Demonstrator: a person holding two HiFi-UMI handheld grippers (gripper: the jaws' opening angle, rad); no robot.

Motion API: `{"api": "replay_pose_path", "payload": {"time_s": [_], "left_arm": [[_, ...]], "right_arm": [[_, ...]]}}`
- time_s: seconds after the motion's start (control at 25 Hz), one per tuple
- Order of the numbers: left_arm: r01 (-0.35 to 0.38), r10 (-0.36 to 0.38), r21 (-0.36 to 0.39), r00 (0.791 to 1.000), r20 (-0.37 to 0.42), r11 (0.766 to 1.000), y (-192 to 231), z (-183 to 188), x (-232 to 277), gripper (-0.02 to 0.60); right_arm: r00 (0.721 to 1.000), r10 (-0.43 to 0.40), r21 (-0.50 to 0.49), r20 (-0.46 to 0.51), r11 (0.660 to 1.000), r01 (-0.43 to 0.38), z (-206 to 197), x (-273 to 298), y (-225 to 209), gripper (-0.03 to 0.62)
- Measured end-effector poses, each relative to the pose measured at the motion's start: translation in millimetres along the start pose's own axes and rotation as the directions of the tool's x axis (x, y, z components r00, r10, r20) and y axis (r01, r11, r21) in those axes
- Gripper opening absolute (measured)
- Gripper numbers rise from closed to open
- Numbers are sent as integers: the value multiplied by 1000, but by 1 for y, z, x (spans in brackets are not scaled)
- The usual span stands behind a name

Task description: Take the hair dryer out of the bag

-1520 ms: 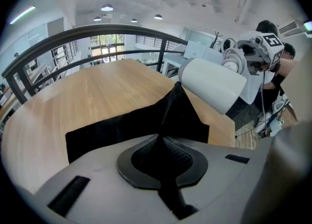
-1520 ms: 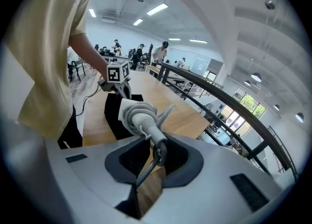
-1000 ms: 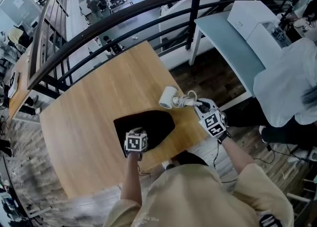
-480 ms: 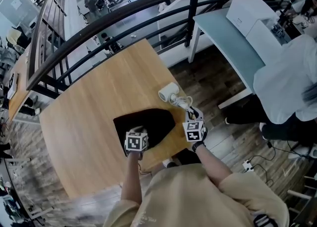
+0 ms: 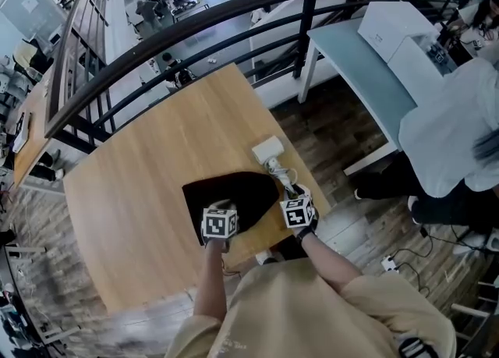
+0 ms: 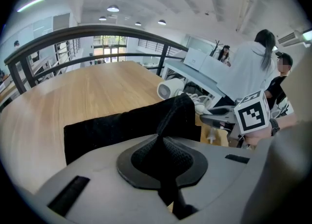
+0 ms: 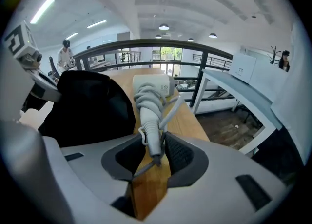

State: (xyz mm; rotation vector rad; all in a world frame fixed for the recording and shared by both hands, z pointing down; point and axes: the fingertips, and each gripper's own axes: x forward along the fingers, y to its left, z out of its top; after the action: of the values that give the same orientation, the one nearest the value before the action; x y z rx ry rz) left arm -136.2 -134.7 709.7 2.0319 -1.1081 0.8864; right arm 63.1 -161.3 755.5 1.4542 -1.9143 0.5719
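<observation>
White hair dryer point(image 5: 267, 149), cord wound round its handle, lies on the light wooden table point(image 5: 148, 154), outside the black fabric bag point(image 5: 238, 193) and just beside it. Left gripper point(image 6: 163, 142): jaws clamped together on a fold of the bag. Right gripper point(image 7: 155, 152): jaws have just been opening and stand apart, with the dryer's handle between them.

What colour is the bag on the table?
The bag is plain black, best seen in the head view.

A wooden table point(image 5: 132, 193) stands by a black railing point(image 5: 234, 7); a white box point(image 5: 390, 25) sits on a pale blue table point(image 5: 351, 64)
</observation>
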Motion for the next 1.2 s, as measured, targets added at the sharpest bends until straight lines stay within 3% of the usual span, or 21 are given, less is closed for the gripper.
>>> {"api": "replay_pose_path", "payload": {"time_s": [0.12, 0.24, 0.32, 0.4, 0.44, 0.72, 0.92, 1.2], "left_arm": [[2, -2, -9, 1000, 15, 1000, -1, -1, -1, 20], [12, -11, -25, 999, 45, 1000, -5, 0, -4, 23], [27, -25, -28, 998, 61, 999, -9, 1, -6, 69], [47, -46, -22, 996, 72, 999, -15, 1, -11, 188], [53, -51, -19, 995, 81, 998, -17, 2, -15, 205], [3, -3, 0, 972, 234, 1000, -22, 28, -72, 222], [-77, 79, -20, 910, 407, 997, -20, 65, -125, 185], [-212, 191, -41, 761, 621, 976, -17, 121, -205, 71]], "right_arm": [[999, 47, -17, -15, 999, -47, -5, 2, 4, 131], [993, 110, -27, -36, 993, -111, -7, -3, 6, 215], [991, 129, -22, -31, 991, -130, -9, -13, 2, 230], [991, 130, -10, 8, 991, -130, -6, -28, -6, 233], [991, 128, 2, 37, 992, -128, -2, -37, -10, 233], [957, 144, 40, 252, 987, -159, 56, -97, -15, 233], [885, 226, -49, 408, 973, -226, 132, -131, 24, 194], [747, 357, -241, 561, 933, -266, 223, -194, 80, 67]]}}
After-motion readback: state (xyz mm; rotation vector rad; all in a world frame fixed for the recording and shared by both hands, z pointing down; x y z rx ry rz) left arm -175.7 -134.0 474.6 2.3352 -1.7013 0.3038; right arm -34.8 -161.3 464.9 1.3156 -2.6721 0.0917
